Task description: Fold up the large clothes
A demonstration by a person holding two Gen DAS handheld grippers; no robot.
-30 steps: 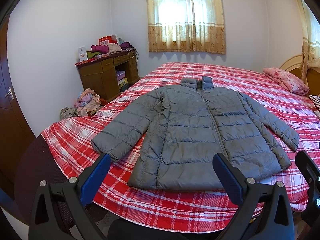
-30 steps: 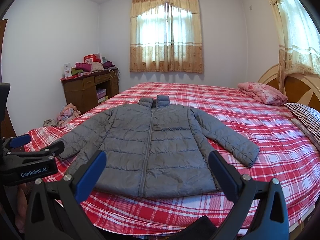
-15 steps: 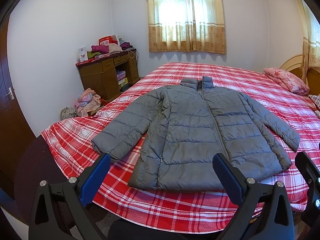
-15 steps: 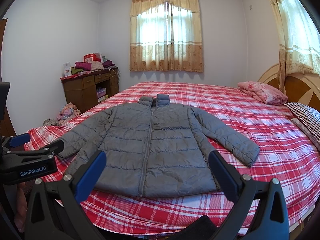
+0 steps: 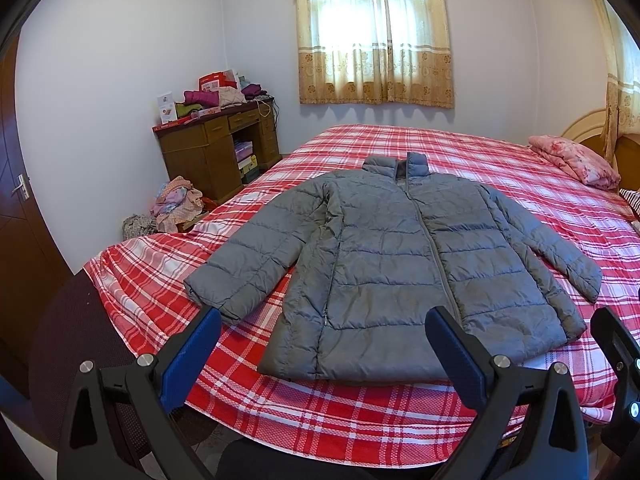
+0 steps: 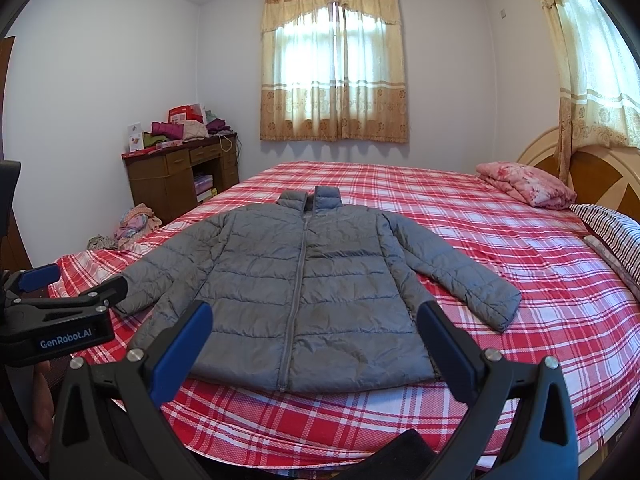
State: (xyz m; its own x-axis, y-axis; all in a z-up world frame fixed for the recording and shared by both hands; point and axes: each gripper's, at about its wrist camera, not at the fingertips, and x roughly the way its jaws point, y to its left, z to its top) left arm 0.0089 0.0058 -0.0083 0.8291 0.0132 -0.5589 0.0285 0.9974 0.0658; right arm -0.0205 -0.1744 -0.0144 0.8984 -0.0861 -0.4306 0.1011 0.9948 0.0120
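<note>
Daylight enters through the curtained window [image 6: 334, 76] straight ahead of both grippers and blows out to white glare at its centre. The room is evenly bright, shadows soft. Focus is sharp. Fisheye distortion bends walls; corners are vignetted black.

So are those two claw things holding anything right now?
Left gripper: open, empty, short of the jacket.
Right gripper: open, empty.
</note>
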